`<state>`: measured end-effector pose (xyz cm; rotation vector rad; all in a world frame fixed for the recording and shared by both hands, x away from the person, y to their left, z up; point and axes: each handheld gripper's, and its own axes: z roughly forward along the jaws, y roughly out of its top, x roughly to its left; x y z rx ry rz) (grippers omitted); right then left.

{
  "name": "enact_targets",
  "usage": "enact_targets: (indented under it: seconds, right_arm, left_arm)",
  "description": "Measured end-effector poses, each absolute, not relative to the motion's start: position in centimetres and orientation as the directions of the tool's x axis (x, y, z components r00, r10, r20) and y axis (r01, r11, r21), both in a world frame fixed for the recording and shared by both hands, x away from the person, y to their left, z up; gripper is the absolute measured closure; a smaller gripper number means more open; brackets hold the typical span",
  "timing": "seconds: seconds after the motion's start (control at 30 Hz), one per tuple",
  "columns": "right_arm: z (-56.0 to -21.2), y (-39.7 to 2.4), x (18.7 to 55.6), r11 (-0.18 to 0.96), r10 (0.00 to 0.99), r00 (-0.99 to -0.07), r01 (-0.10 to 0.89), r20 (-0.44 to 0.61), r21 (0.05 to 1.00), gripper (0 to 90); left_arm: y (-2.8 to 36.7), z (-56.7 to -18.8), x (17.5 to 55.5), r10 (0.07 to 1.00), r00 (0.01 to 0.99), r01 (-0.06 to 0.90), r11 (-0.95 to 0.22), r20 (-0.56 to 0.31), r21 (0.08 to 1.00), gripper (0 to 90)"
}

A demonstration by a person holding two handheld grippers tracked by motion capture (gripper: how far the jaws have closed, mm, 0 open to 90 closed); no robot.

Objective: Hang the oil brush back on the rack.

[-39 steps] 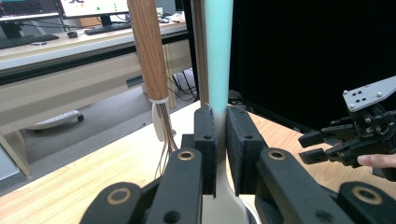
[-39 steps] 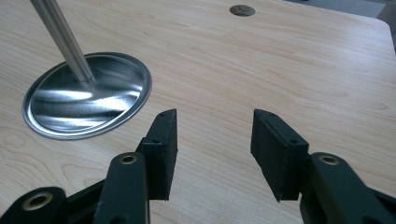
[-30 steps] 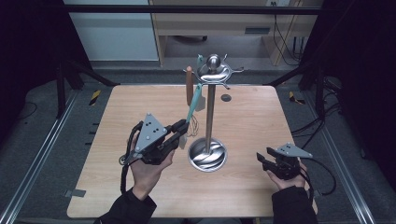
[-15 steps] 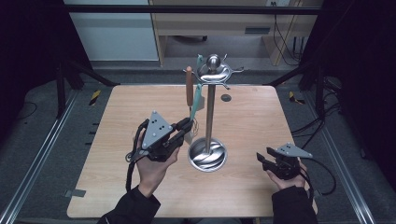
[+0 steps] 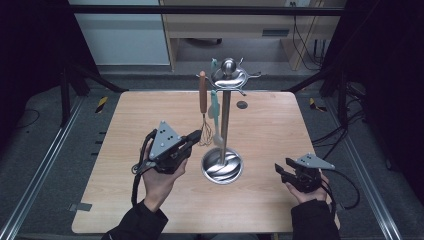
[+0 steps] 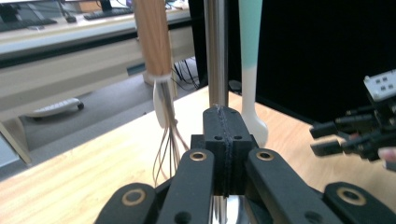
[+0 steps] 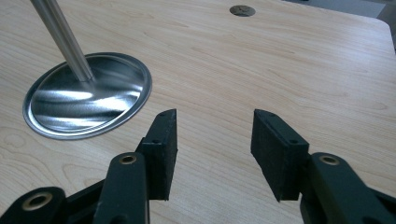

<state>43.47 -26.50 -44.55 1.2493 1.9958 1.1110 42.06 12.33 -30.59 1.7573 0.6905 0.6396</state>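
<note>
1. Table (image 5: 150, 210): pale wood top, rounded corners, a small dark round inset (image 5: 242, 105) in it behind the stand. Grey floor and metal rails run along both sides; a pale desk stands beyond the far edge.
2. Utensil stand (image 5: 225, 125): steel pole upright on a round dished base (image 5: 222, 166), near the table's middle, with a ball and hook ring at the top. Bare wood lies open all round the base, widest toward the table's left and right edges.
3. Whisk (image 5: 202, 100): hangs from the stand's hook ring, left of the pole, long axis vertical, wooden handle up, wires down, clear of the tabletop.
4. Spatula (image 5: 214, 107): teal handle, hangs vertical between whisk and pole, pale blade end down.
5. Left gripper (image 5: 192, 136): held just left of the stand, pointing at it, jaws pressed together with nothing between them; tips just short of the whisk wires.
6. Right gripper (image 5: 282, 171): low over the table right of the stand's base, well apart from it, jaws spread wide and empty.
</note>
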Motion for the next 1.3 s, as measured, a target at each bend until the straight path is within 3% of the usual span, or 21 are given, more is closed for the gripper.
enact_targets:
  seconds: [0.57,0.97,1.3]
  right_arm:
    - [-44.7,-26.4,43.6,0.234,0.906,-0.423,0.468,-0.016,0.852,46.8]
    - [-44.9,-26.5,43.7,0.23,0.91,-0.414,0.491,-0.007,0.841,42.0]
    - [-45.4,-26.7,43.9,0.223,0.914,-0.405,0.528,0.012,0.819,40.2]
  left_arm:
    - [18.2,-36.9,41.6,0.739,0.671,0.292,-0.332,0.055,0.897,79.4]
    - [21.5,-42.0,43.0,0.805,0.592,0.396,-0.334,0.04,0.855,53.2]
    - [24.8,-45.5,43.4,0.851,0.525,0.484,-0.321,0.024,0.814,41.1]
